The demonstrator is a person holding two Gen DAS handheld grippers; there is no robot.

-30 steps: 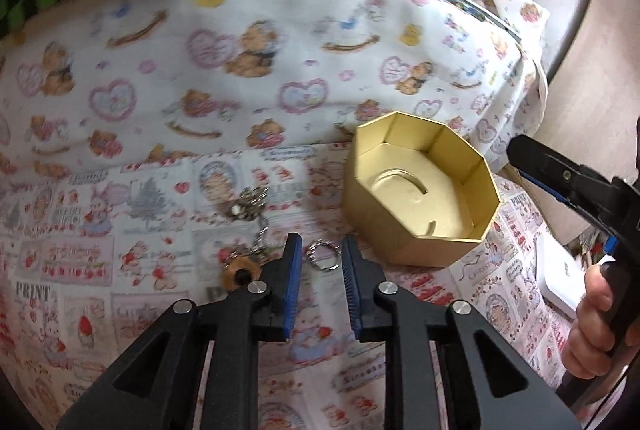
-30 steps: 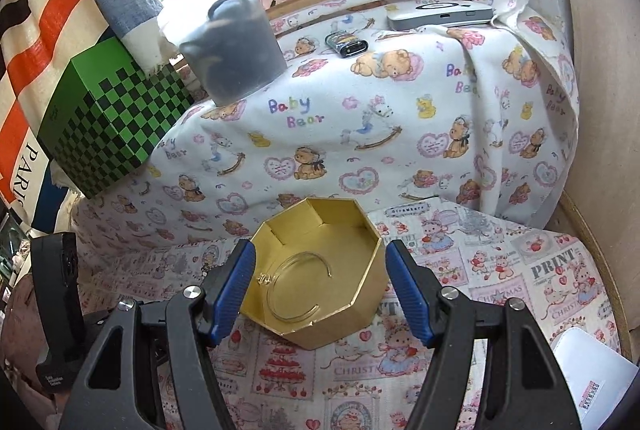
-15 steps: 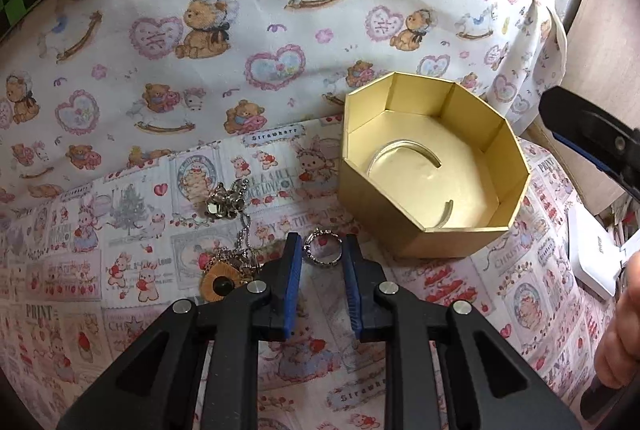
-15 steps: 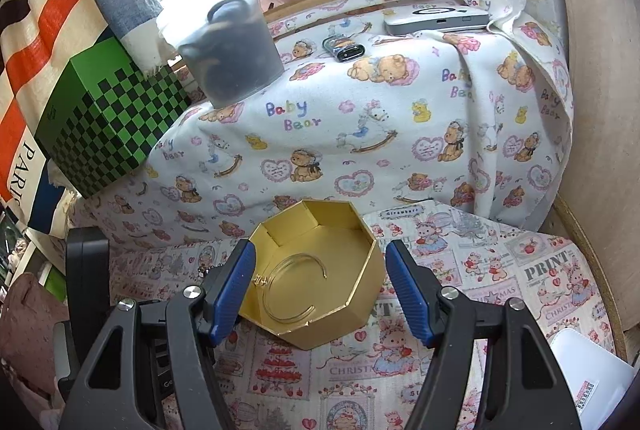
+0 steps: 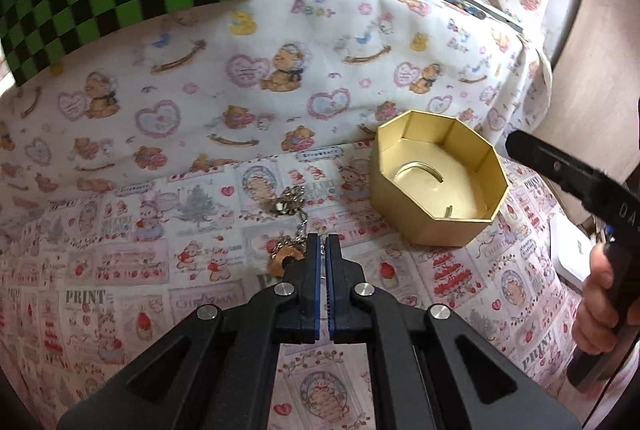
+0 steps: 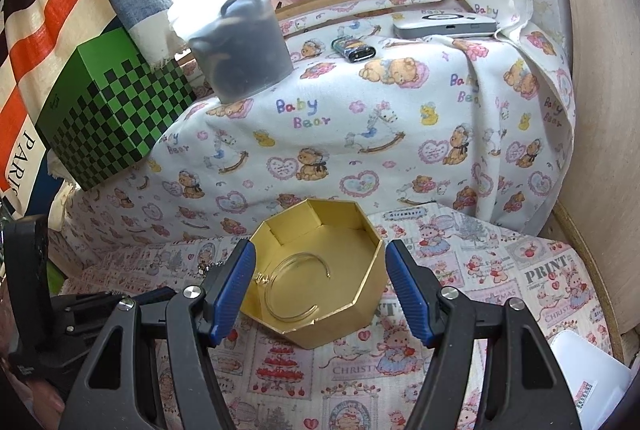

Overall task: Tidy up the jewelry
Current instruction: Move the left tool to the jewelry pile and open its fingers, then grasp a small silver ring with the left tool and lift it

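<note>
Your left hand-held gripper (image 5: 322,242) is closed, with its blue pads pressed together at the near end of the keychain (image 5: 289,226). The small ring of the chain is hidden at the tips, so I judge it is pinched there, but I cannot confirm it. From the tips, the chain runs up and a little to the left, through the brown round charm (image 5: 285,257) to the metal cluster (image 5: 289,201); this is its long axis.

Take the gold octagonal box (image 5: 434,226) as your landmark. The keychain lies on the printed cloth (image 5: 120,270) to the left of the box, near it but apart. So your next move goes to the right and a little away from you, and you should lift until the hanging chain can pass over the left wall of the box.

Your right hand-held gripper (image 6: 321,290) is open, with one pad on each side of the box and not touching it. A thin gold bangle (image 6: 294,288) already lies inside.
</note>
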